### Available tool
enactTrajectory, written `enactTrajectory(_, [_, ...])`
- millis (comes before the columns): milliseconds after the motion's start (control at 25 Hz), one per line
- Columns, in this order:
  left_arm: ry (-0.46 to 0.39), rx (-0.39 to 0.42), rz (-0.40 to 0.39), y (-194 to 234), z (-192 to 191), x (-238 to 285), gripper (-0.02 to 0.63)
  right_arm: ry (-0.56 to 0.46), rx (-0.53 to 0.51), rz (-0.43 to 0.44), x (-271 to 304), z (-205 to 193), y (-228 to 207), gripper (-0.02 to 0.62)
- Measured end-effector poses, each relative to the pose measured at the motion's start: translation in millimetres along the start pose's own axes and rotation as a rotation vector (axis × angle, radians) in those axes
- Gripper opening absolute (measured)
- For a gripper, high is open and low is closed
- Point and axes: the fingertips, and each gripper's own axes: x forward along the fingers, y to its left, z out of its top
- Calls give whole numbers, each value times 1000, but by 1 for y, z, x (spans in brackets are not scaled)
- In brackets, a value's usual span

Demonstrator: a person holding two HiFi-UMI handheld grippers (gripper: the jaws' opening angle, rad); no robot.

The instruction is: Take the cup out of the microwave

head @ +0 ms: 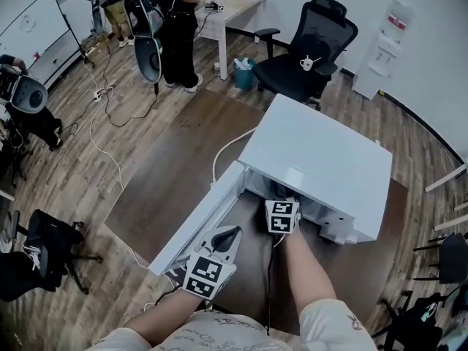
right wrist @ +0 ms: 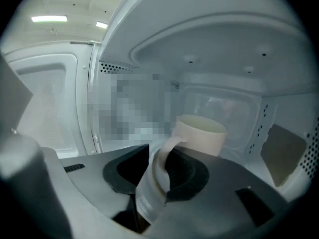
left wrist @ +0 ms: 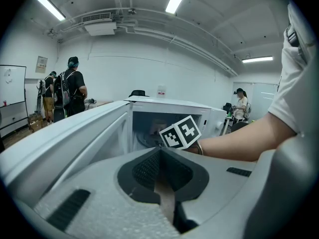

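Note:
A white microwave (head: 314, 159) stands on a brown table (head: 175, 181), its door (head: 201, 221) swung open to the left. My right gripper (head: 282, 194) reaches into the cavity; its marker cube (left wrist: 180, 132) shows at the opening. Inside, a cream cup (right wrist: 202, 136) stands upright on the floor of the oven. Its handle points toward me and lies between the jaws of the right gripper (right wrist: 162, 166), which stand wide; I see no firm press on it. My left gripper (head: 228, 234) hovers in front of the door's lower edge, and its jaws (left wrist: 160, 156) are together and hold nothing.
The open door flanks the right arm on the left, and the cavity walls and ceiling (right wrist: 209, 49) enclose the gripper. A black office chair (head: 311, 46) stands behind the table. People (head: 172, 20) stand at the far left, with cables (head: 102, 115) on the wooden floor.

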Motion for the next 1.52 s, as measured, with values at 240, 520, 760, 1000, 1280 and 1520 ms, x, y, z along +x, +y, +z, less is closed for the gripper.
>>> enactTrajectory(240, [-5,2,0,5,2,-3,12,-22,-5,-68,-4,3,-1,39])
enactTrajectory(520, [-15,13,-14,3,4,-8,12,-54,-13,-82,-16,12,8,35])
enactTrajectory(760, [-26,19,-27,0,7,-14,12,-83,-54,-78,-30,22,16,34])
enactTrajectory(1000, [-56,27,-42,-6,15,-20,12,-99,-25,-75,-51,23,25,34])
enactTrajectory(1280, [-77,49,-77,-13,25,-32,12,-101,-38,-80,-85,23,39,34])
enactTrajectory(1520, [-119,65,-96,-15,41,-44,12,-131,32,-79,-130,28,54,34])
